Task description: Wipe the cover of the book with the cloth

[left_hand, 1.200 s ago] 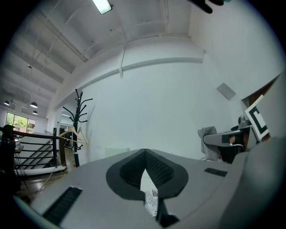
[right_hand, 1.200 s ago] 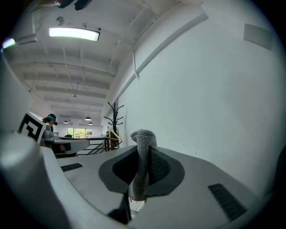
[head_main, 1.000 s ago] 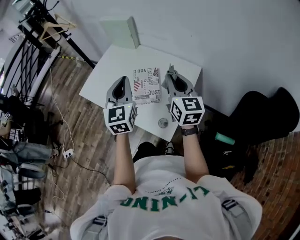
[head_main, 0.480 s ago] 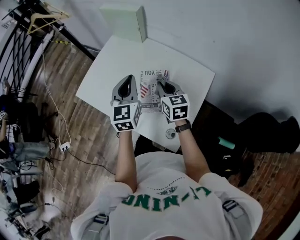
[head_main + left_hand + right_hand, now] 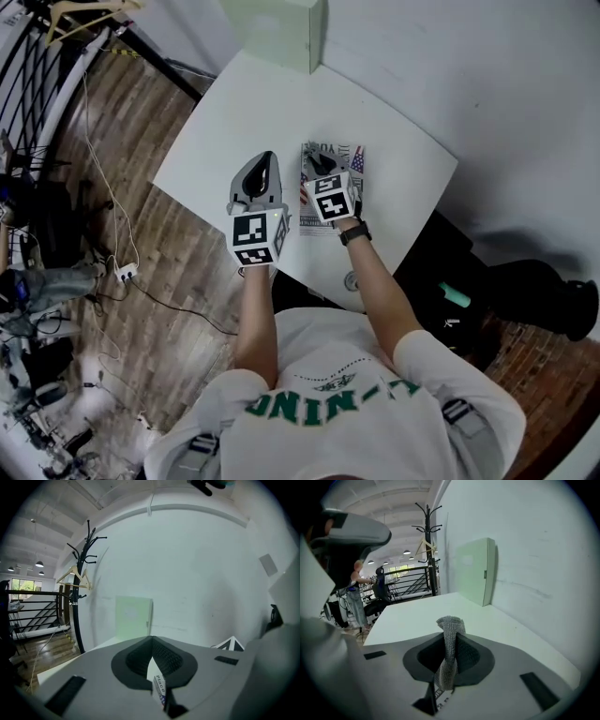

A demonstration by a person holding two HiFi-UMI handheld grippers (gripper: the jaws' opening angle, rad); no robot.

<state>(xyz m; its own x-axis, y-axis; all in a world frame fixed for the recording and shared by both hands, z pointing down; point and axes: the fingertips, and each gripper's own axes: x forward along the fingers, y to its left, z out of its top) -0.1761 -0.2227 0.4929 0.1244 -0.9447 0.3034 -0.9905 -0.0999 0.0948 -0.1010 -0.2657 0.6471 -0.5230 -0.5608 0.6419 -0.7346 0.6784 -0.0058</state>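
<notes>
White table [image 5: 225, 122], green box [image 5: 277, 28] behind, right gripper [image 5: 317, 167] with cloth [image 5: 449, 641] over book [image 5: 351, 165].

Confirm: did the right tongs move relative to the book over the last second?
Yes. The right tongs, holding the cloth, moved left, from beside the book to over its cover.

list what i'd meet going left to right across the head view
power strip on the floor → left tongs → book → teal cylinder → black bag; the right tongs overlap the book, so they are left out
</notes>
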